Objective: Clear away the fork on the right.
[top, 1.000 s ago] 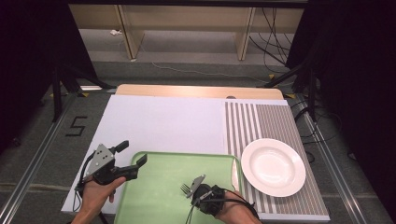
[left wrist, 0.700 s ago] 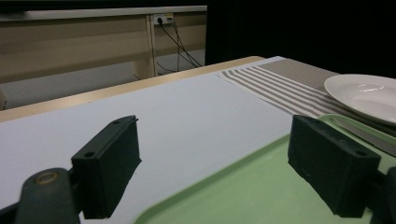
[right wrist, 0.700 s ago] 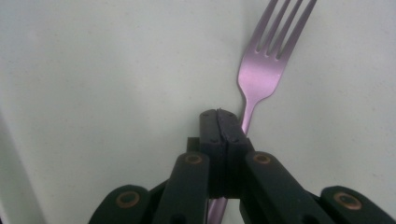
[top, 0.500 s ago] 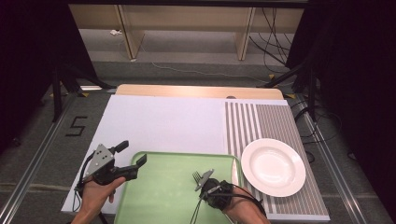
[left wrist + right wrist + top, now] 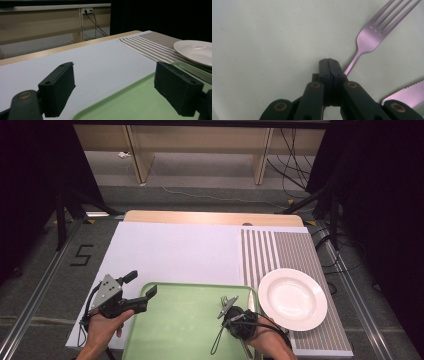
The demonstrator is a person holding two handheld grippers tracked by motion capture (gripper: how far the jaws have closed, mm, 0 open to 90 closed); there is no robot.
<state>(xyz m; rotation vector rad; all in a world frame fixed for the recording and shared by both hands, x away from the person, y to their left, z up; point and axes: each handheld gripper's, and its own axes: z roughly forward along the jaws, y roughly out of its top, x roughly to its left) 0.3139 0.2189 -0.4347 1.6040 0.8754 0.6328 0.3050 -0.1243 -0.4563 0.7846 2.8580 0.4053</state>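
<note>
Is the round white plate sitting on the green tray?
No, the round white plate rests on the striped grey placemat, just beyond the right edge of the green tray.

Right hand-held gripper (image 5: 229, 306) grips a fork (image 5: 227, 303) (over green tray (image 5: 180, 320)).

From my seat the high view reads evenly lit from above on the white mat (image 5: 175, 250), while both sides and the far corners fall into near black. The white plate (image 5: 292, 298) is bright with no harsh glare. My left gripper view is dim: its 2 jaws are soft and out of focus, the plate (image 5: 197, 51) carries a faint sheen. My right gripper view is tinted, the fork (image 5: 372, 37) purplish, the tray (image 5: 267, 40) washed pale.
</note>
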